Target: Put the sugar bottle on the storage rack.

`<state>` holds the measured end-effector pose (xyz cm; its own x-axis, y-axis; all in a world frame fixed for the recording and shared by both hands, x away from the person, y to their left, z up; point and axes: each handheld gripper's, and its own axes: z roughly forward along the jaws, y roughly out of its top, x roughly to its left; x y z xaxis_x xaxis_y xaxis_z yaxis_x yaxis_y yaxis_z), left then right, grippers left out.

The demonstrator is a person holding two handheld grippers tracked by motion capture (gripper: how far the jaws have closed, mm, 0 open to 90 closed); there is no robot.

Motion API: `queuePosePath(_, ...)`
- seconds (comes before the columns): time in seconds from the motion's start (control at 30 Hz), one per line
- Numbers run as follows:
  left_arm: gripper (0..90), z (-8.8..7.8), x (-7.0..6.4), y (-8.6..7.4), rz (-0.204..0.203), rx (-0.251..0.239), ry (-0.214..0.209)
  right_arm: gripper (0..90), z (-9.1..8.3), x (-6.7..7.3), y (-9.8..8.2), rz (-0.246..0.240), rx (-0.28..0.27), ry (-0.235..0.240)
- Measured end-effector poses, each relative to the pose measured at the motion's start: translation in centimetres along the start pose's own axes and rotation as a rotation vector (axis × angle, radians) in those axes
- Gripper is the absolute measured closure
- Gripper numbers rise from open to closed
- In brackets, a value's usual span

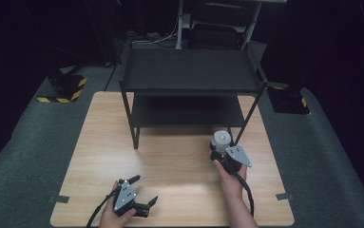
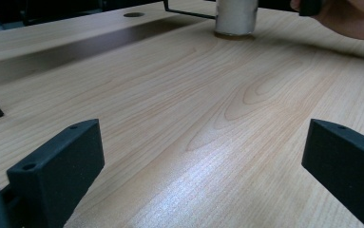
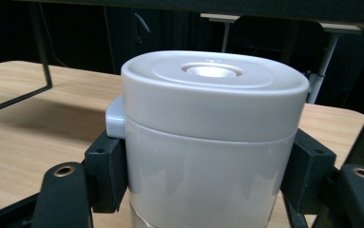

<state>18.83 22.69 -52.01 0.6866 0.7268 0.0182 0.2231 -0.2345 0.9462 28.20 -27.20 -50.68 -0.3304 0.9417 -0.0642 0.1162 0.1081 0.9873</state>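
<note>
Light wooden table [image 1: 170, 166] under my hands. Black two-tier shelf rack [image 1: 189, 76] stands at far half. White lidded canister [image 1: 221, 141] upright by rack's right front leg.

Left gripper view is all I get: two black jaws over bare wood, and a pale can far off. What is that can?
Observer: A white lidded canister; the right gripper has its jaws pressed on both its sides.
Operator: Is it lifted?
Observer: In your own view its base looks to sit on the table.
Operator: What is that black bar behind it?
Observer: A leg of a black two-tier shelf that stands at the table's far edge.
</note>
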Motion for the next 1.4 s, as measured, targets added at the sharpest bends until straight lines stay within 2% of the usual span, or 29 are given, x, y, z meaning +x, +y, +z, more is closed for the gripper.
queuePosePath(0.17, 0.6, 0.0, 0.0, 0.0, 0.005, 0.002, 0.003, 30.5, -1.9, 0.5, 0.2, 0.0, -0.012, 0.026)
queuePosePath(0.4, 0.5, 0.0, -0.1, 0.0, 0.004, 0.002, 0.003, 30.5, -3.5, 0.9, 0.7, -0.01, -0.028, 0.04)
queuePosePath(0.6, 0.5, 0.0, -0.1, 0.0, 0.004, 0.002, 0.004, 30.5, -4.9, 1.4, 2.4, 0.003, -0.044, 0.055)
queuePosePath(0.77, 0.5, 0.0, 0.0, 0.0, 0.005, 0.002, 0.002, 30.5, -5.1, 1.4, 4.2, 0.024, -0.033, 0.066)
queuePosePath(1.0, 0.5, 0.0, 0.0, 0.0, 0.003, 0.002, 0.0, 30.5, -5.1, 1.5, 7.0, 0.036, -0.056, 0.067)
queuePosePath(1.4, 0.5, 0.0, 0.1, 0.0, 0.003, -0.001, -0.005, 30.5, -3.5, 1.9, 11.9, 0.037, -0.087, 0.076)
